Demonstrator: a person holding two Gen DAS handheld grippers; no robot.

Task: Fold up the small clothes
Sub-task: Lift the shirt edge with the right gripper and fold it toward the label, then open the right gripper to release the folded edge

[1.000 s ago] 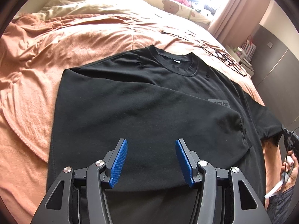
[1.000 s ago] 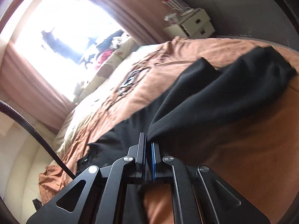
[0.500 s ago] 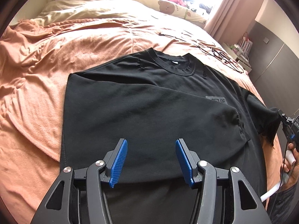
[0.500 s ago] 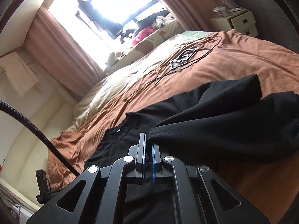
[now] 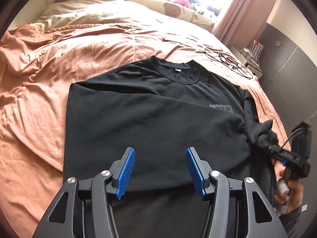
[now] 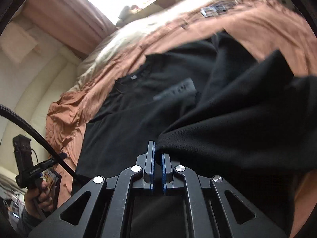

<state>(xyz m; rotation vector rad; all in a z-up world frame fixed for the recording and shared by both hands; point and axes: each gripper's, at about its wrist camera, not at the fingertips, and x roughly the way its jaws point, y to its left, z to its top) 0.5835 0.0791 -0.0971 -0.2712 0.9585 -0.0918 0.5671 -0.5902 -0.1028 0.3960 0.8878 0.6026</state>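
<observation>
A black T-shirt [image 5: 154, 119] lies front up on the orange bedspread [image 5: 39, 83], its left side folded over the chest. My left gripper [image 5: 160, 170] is open and empty, hovering above the shirt's lower part. My right gripper [image 6: 157, 154] is shut on the edge of the shirt's right sleeve [image 6: 237, 123] and holds it lifted over the shirt body [image 6: 126, 119]. In the left wrist view the right gripper [image 5: 263, 142] is at the shirt's right edge with the sleeve bunched in it.
Black cables [image 5: 223, 57] lie on the bed beyond the collar. Pillows and plush toys [image 5: 174, 8] line the window side. A dark wardrobe [image 5: 287, 69] and a small shelf [image 5: 251, 55] stand to the right of the bed.
My right gripper has carried the sleeve up and inward over the shirt body. My left gripper has stayed open and moved slightly back and up.
</observation>
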